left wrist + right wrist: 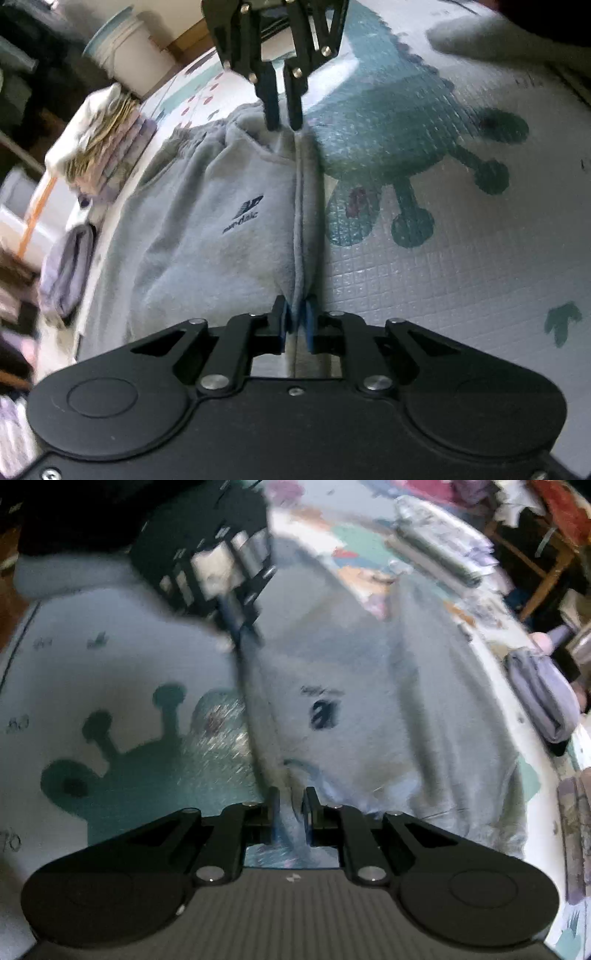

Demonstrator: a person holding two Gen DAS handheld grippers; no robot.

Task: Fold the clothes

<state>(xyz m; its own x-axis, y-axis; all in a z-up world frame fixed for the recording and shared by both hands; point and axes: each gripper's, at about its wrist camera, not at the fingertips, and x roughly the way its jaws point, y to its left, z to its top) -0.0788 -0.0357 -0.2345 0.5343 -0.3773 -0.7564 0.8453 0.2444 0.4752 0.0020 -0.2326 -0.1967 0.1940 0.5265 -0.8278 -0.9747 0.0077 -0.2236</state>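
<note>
Mid-fold, by the look of it. Both tongs clenched on one long edge of a grey sweatshirt [207,206]: left gripper [295,325] pinching the near end, right gripper [284,122] pinching the far end, the edge drawn up into a ridge between them. Rest of the sweatshirt spread flat on a foam play mat [461,258], chest logo [245,214] facing up. Judged unfinished: one side raised for turning over, no neat fold visible yet, sleeves hard to make out. From the right wrist view, blurred, same grip confirmed, cloth between the fingers [273,812]. Mat pale, gridded, printed with a teal dinosaur [406,140]. At its edge, a stack of folded clothes [107,147], a rolled purple garment [68,269], a white bucket [129,48]. Cluttered room beyond, dim.
</note>
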